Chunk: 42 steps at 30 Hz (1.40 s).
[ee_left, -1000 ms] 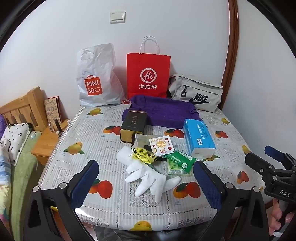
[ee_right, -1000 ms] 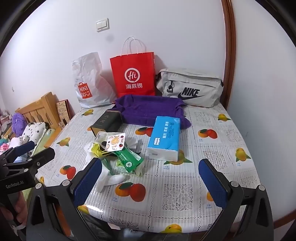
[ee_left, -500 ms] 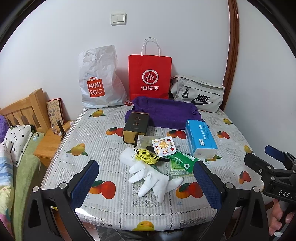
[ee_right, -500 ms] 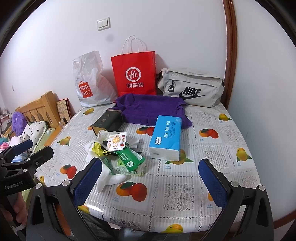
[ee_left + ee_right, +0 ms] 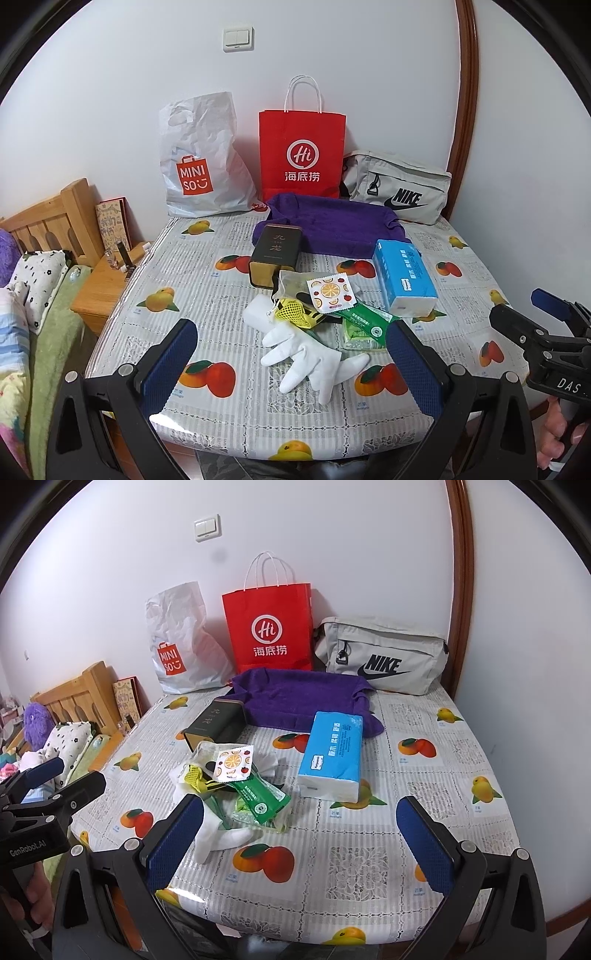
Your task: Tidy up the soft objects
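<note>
Both tongs, left (image 5: 291, 363) and right (image 5: 301, 843), had inched closer, pads wide apart, empty; pile (image 5: 325, 314) at frame centre lay untouched.

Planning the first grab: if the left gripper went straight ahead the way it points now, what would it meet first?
Most likely the white glove, which lies nearest, centred between the open jaws of the left gripper. The pile of packets sits just beyond it. Depth is hard to judge through the fisheye.
</note>
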{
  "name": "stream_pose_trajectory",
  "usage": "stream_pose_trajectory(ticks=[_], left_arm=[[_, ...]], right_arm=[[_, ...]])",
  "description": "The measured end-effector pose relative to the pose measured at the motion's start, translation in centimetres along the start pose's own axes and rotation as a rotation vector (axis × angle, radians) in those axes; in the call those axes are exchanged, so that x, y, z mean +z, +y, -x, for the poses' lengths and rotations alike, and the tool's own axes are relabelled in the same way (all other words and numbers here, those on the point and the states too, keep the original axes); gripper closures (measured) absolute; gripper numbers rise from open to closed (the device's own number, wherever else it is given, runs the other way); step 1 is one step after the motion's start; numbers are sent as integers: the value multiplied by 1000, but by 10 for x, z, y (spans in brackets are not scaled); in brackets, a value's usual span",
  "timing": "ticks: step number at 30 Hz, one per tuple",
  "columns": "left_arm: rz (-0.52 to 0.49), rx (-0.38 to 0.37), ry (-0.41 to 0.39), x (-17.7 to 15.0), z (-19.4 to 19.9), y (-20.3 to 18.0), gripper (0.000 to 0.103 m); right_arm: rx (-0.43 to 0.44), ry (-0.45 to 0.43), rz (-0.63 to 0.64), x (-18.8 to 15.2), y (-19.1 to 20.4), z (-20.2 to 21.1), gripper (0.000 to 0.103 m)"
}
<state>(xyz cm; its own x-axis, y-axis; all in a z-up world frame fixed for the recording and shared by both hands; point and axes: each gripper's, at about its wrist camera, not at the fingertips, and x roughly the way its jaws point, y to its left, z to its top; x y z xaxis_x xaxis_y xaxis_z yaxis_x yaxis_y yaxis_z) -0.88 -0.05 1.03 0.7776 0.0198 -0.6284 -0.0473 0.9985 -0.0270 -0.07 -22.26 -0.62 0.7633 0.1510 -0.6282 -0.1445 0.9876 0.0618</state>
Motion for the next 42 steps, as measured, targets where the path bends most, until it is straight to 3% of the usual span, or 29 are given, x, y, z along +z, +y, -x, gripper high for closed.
stream_pose_trajectory(ticks=[42], left_arm=[[-7,3,0,1,1,-1,0]], right_arm=[[0,-7,13,-1,4,4,0]])
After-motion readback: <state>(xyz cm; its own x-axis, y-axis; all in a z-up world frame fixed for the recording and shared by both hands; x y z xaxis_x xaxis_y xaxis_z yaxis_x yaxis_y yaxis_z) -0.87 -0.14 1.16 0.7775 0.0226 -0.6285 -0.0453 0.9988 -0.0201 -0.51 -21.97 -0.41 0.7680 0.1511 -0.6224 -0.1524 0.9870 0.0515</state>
